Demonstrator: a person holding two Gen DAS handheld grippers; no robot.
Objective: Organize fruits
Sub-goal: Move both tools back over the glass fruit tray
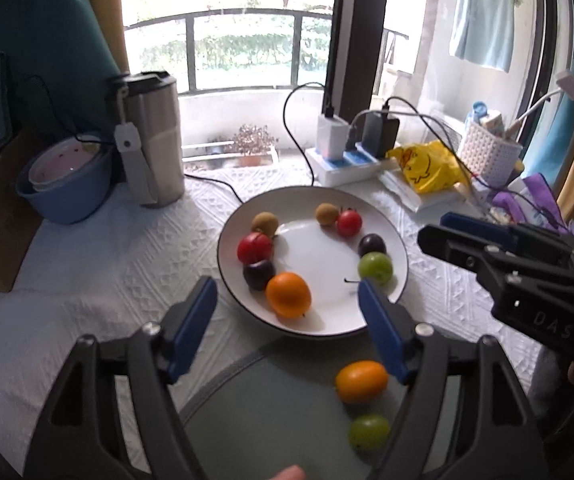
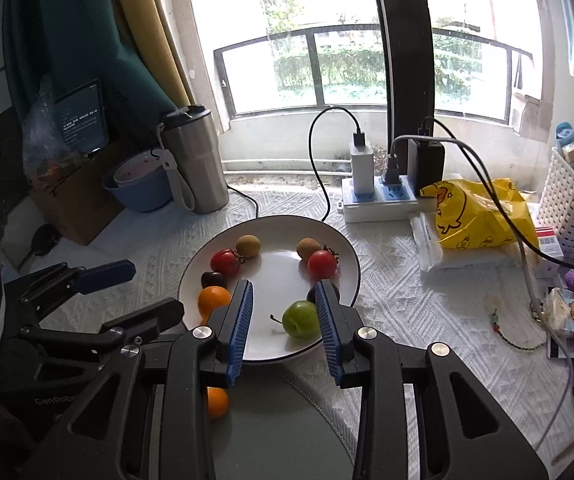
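Note:
A white plate (image 1: 319, 236) (image 2: 271, 280) holds two brown fruits, two red tomatoes, two dark plums, an orange (image 1: 288, 294) (image 2: 213, 297) and a green plum (image 1: 374, 267) (image 2: 300, 319). Nearer to me, a grey-green plate (image 1: 271, 408) (image 2: 271, 432) holds an orange (image 1: 362, 381) (image 2: 217, 402) and a green plum (image 1: 368, 432). My left gripper (image 1: 287, 300) is open and empty, over the white plate's near rim around the orange. My right gripper (image 2: 283, 294) (image 1: 443, 232) is open and empty, with the green plum just inside its right finger.
At the back stand a steel tumbler (image 1: 151, 136), a blue bowl (image 1: 63, 184), a power strip with chargers and cables (image 1: 347, 160), a yellow bag (image 2: 479, 212) and a white basket (image 2: 571, 208). A white textured cloth (image 1: 119, 272) covers the table.

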